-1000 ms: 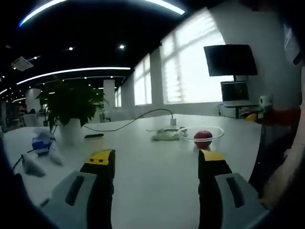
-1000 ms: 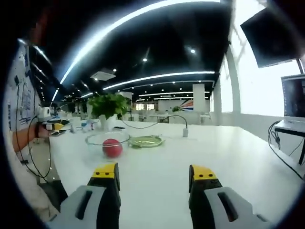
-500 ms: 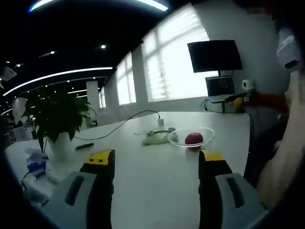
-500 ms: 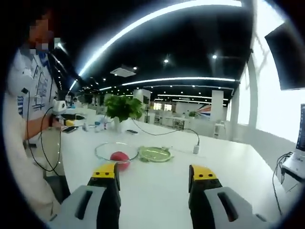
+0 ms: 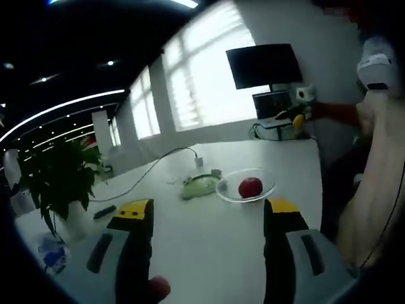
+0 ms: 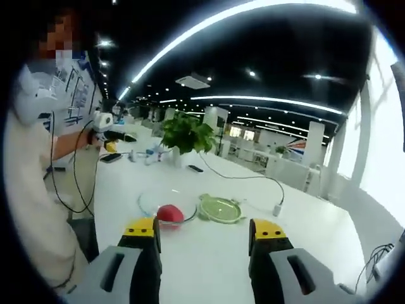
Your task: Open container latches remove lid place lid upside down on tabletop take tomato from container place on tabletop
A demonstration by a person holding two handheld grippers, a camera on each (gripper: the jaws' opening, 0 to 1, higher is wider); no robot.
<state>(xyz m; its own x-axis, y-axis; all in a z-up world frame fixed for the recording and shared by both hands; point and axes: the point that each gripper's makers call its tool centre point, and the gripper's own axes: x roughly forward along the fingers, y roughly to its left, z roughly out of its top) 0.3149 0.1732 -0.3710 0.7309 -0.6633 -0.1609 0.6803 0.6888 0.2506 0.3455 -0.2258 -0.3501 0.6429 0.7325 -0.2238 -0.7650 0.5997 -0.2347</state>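
A red tomato (image 5: 250, 187) lies inside a clear, shallow container (image 5: 229, 191) on the white table. The green lid (image 5: 199, 185) rests flat on the table just left of it. My left gripper (image 5: 205, 212) is open well short of them, its yellow-tipped jaws wide apart with nothing between. A small red round thing (image 5: 158, 286) shows at the bottom edge by the left jaw. From the other side, the tomato (image 6: 169, 213) sits in the container (image 6: 150, 201) with the lid (image 6: 220, 208) to its right. My right gripper (image 6: 204, 229) is open and holds nothing, above and short of them.
A potted plant (image 5: 60, 183) (image 6: 186, 134) stands on the table, with a dark cable and white adapter (image 6: 276, 209) near the lid. A person (image 6: 31, 183) (image 5: 380, 171) stands at the table edge, one arm out. A monitor (image 5: 262, 65) stands by the windows.
Both cameras have risen and swung, so the table sits lower and the container looks farther off. Tomato, container and lid stay put. The small red thing has come into the left gripper view.
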